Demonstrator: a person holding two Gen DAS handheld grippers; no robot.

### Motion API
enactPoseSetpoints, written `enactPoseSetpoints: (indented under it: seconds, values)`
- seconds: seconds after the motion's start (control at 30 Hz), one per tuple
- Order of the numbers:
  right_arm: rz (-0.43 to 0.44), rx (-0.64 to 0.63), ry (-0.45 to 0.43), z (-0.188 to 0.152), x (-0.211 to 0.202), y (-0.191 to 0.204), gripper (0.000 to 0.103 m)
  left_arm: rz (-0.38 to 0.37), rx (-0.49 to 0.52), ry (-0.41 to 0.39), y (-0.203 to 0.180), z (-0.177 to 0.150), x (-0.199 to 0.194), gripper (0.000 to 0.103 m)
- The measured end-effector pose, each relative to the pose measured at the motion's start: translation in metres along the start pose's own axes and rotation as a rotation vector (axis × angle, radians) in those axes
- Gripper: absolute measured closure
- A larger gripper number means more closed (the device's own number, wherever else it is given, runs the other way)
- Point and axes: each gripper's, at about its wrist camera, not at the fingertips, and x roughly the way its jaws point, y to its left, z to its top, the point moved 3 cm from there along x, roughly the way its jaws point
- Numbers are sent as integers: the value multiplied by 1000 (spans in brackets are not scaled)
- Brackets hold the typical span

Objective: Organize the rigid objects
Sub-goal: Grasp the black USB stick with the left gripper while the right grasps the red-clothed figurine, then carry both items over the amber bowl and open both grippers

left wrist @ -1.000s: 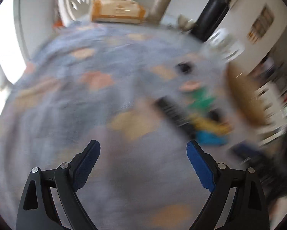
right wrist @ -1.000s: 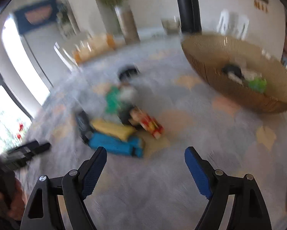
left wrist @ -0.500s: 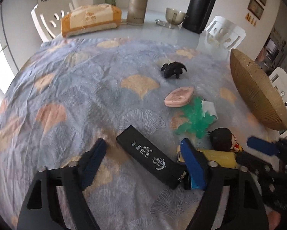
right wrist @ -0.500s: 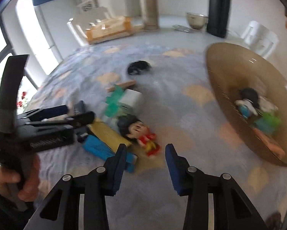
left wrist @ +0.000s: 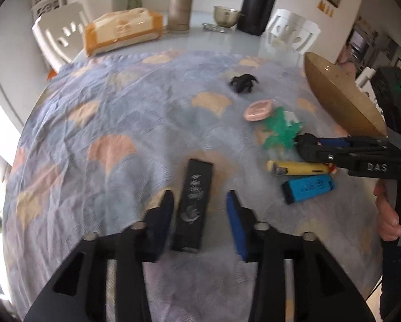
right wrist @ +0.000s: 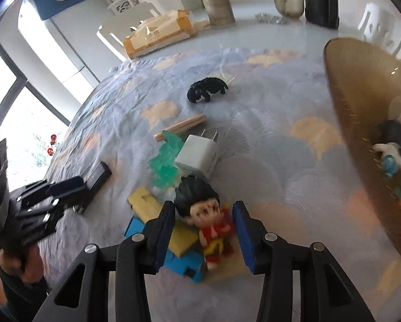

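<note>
In the left wrist view, the left gripper [left wrist: 199,220] points down at a cloth [left wrist: 106,123] on the table. A black box [left wrist: 193,204] lies between its blue pads. The jaws are closing. The left pad looks right beside the box, and the right pad is a little way off it, so they do not pinch it yet. To the right lie a yellow lighter [left wrist: 299,167] and a blue lighter [left wrist: 309,189], close together. Past them are a green toy [left wrist: 279,131], a pink disc [left wrist: 258,110] and a black animal [left wrist: 243,83]. A gold bowl [left wrist: 340,99] stands at the right edge. The right gripper [left wrist: 307,145] reaches in from the right, over the lighters. A hand [left wrist: 388,212] holds it.

In the right wrist view, the right gripper [right wrist: 203,230] points down over a doll [right wrist: 208,214] with black hair and red clothes. The doll lies between the pads. The jaws are opening a little, and there are gaps on both sides, so they do not pinch it. The doll rests on the yellow lighter [right wrist: 147,204] and the blue lighter [right wrist: 184,263]. Behind it are a white plug [right wrist: 197,155], the green toy [right wrist: 164,161], the pink disc [right wrist: 181,126] and the black animal [right wrist: 207,90]. The gold bowl [right wrist: 361,123] on the right holds small toys [right wrist: 393,147]. The left gripper [right wrist: 66,187] is at the left, by the black box [right wrist: 98,174].
</note>
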Motion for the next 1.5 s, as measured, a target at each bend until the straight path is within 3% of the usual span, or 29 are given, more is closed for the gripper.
enactPoseSetpoints:
  seconds: [0.17,0.2,0.23,0.3,0.4,0.6,0.83,1.03,1.07,1.17,1.23,1.27,1.37,1.5]
  values:
    - [-44,-28,-23,-9,-5,8,62,51,20,12,-9,1,15,64]
    - [-46,-31,-31,-11,-6,7,62,57,21,10,-10,2,14,66]
    - [-48,-24,-43,-14,-9,6,62,68,25,8,-10,1,14,76]
    - [-37,-3,-62,-18,-15,1,63,72,30,2,-10,1,13,81]
    - [-9,32,-105,-19,-34,-6,70,13,18,-33,-12,-1,3,81]
    - [-38,74,-216,-35,-96,-7,70,-74,52,-121,-30,-7,-35,82]
    - [-194,-17,-119,-94,-75,9,70,-135,66,-111,-49,-18,-39,82]
    - [-151,-25,-108,-107,-69,2,70,-159,64,-125,-51,-21,-43,82]
    - [-148,-26,-100,-107,-67,1,68,-159,69,-125,-52,-22,-43,82]
    - [-165,-21,-88,-109,-62,1,46,-152,91,-121,-56,-22,-43,82]
    - [-145,-7,-97,-110,-59,0,46,-158,95,-121,-57,-22,-43,82]
    - [-145,-3,-99,-110,-59,0,46,-162,96,-121,-58,-22,-43,82]
    - [-200,-23,-96,-111,-59,5,63,-154,101,-120,-60,-21,-43,82]
    - [-257,-77,-108,-112,-65,19,64,-105,169,-141,-67,-5,-50,82]
